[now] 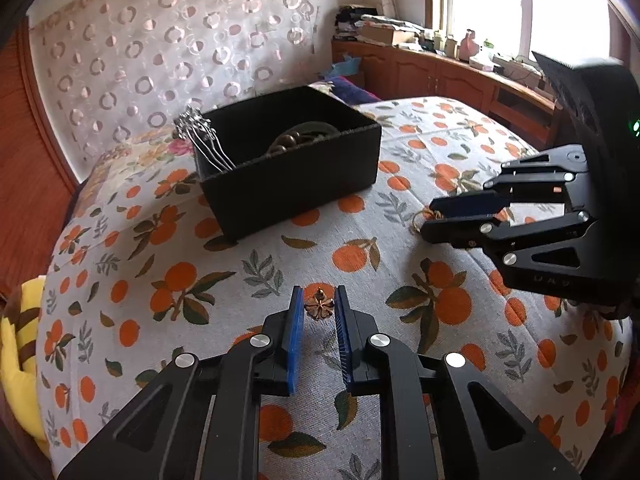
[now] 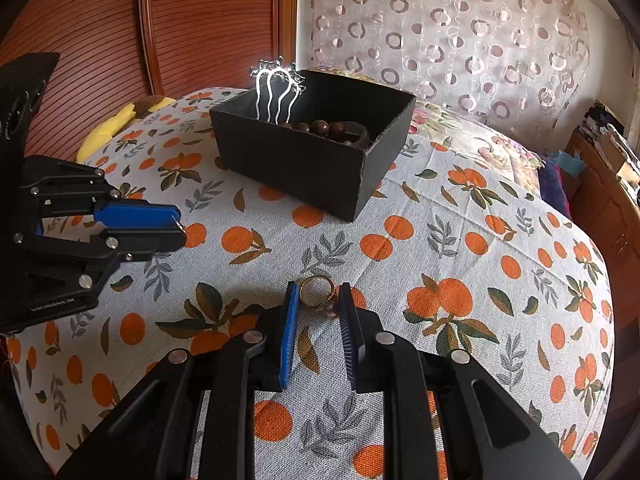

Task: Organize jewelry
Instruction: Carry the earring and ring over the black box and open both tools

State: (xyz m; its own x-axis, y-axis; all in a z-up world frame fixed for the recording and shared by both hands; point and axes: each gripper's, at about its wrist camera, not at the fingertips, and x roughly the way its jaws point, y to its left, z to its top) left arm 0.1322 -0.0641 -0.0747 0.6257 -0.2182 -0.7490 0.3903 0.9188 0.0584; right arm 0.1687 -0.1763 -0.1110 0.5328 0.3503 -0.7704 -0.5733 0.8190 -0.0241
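My left gripper (image 1: 319, 307) is shut on a small bronze flower-shaped earring (image 1: 319, 306), pinched between its blue pads just above the bedspread. My right gripper (image 2: 319, 298) is shut on a gold ring with a dark stone (image 2: 318, 295); it also shows in the left wrist view (image 1: 430, 216), at the right. A black open box (image 1: 290, 160) stands at the back on the bed; it holds a silver hair comb (image 2: 276, 88) leaning on its wall, brown beads (image 2: 320, 126) and a dark bangle.
A bedspread (image 2: 440, 240) with an orange-fruit print covers the bed. A yellow plush (image 1: 18, 360) lies at the left edge. A wooden headboard (image 2: 160, 20) and a curtain stand behind. Cluttered wooden cabinets (image 1: 420, 68) line the window wall.
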